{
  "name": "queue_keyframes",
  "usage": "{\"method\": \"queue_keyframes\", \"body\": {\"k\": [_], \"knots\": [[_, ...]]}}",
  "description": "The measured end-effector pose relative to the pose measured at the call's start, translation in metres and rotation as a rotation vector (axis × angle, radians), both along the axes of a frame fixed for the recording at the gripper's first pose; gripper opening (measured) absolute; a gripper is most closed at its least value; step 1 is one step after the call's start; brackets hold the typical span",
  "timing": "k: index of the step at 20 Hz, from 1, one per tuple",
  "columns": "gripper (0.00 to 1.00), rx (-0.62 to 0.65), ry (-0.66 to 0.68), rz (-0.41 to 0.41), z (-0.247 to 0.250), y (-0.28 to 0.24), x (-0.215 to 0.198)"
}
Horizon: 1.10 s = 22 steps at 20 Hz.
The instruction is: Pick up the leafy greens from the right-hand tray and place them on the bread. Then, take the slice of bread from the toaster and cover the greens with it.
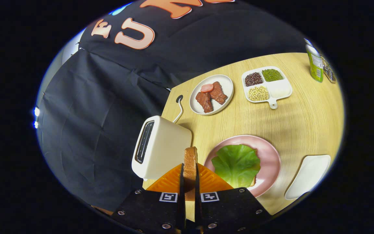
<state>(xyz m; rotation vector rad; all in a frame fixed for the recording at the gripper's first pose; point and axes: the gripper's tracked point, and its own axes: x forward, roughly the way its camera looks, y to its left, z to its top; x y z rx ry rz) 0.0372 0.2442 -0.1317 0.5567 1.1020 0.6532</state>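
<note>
The gripper [190,182] pinches a bread slice [190,162] edge-up, clear of the toaster [161,146]. Greens [236,164] already cover the bread on the pink plate [271,156] near the table's [304,120] front edge; next, lay the slice flat over them.

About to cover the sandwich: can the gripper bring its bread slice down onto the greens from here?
Probably yes. The gripper is shut on the bread slice, and the greens lie uncovered just ahead on the pink plate.
</note>
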Motion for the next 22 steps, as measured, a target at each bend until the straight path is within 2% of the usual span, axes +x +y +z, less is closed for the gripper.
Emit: {"method": "queue_keyframes", "body": {"k": [4,12,19,21,22], "knots": [[0.11,0.005,0.016,-0.019,-0.018,-0.011,0.0],[0.11,0.018,0.005,-0.006,-0.056,-0.017,-0.004],[0.11,-0.02,-0.015,-0.044,-0.087,-0.04,0.001],[0.17,-0.051,-0.041,-0.055,-0.092,-0.045,0.005],[0.24,-0.078,-0.06,-0.057,-0.096,-0.048,0.006]]}}
